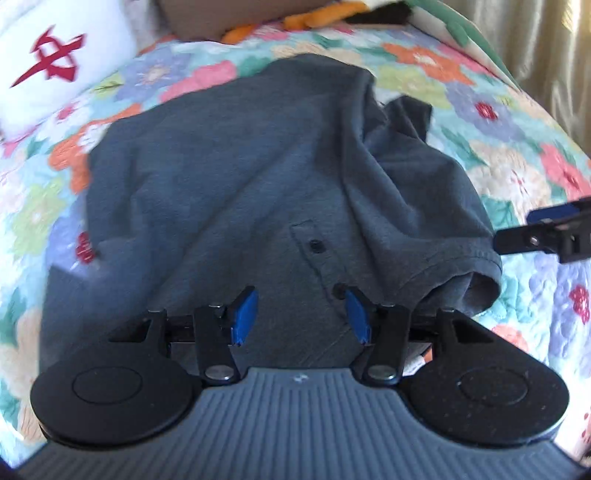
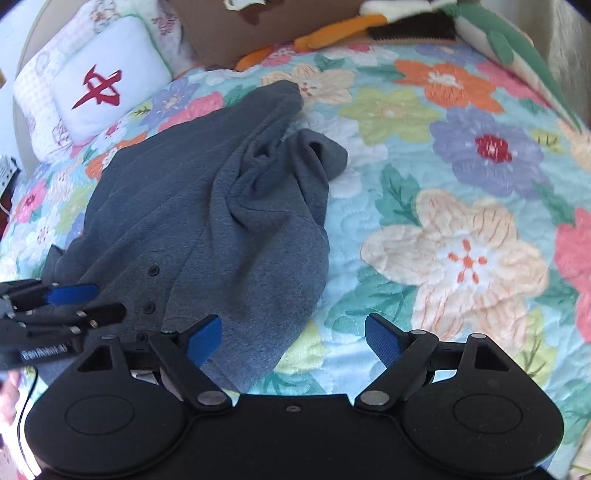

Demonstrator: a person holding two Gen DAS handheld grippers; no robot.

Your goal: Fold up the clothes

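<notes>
A grey polo shirt (image 1: 236, 177) lies rumpled across the middle of the flower-quilted bed (image 2: 461, 192), the left gripper (image 1: 299, 317) and right gripper (image 2: 293, 341) above it, fingers parted and empty

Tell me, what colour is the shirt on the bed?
The polo shirt is dark grey-blue, clearest from the left wrist.

The shirt (image 2: 207, 206) lies on the bed (image 2: 461, 155). Beyond the shirt, to its left, sits a pillow (image 2: 107, 81); stuffed toys (image 2: 369, 22) lie beyond it, at the bed's far edge.
</notes>
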